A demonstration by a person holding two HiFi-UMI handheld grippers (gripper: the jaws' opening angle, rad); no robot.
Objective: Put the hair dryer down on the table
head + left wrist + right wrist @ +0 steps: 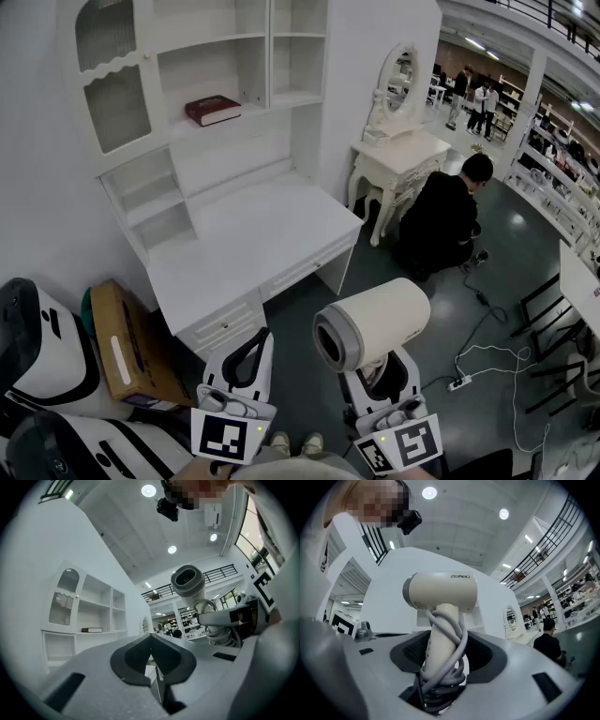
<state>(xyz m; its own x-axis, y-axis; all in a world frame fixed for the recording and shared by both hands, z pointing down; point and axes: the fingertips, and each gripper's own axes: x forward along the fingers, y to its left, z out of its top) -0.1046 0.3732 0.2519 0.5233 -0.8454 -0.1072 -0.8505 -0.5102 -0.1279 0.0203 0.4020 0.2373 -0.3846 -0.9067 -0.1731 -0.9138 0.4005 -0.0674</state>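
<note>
Right gripper (440, 667): clamped on the cord-wrapped handle of the cream plastic hair dryer (440, 592), which is kept upright off the floor for carrying.
Left gripper (151, 658): jaws together, empty, kept aside.
White wooden table (244, 234): well ahead, dryer not yet set down.

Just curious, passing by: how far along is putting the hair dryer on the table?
Done: the hair dryer is picked up. In hand: the right gripper clamps its cord-wrapped handle, in the air short of the white desk. To do: carry it over, set it down, let go. The left gripper is shut, empty.
</note>
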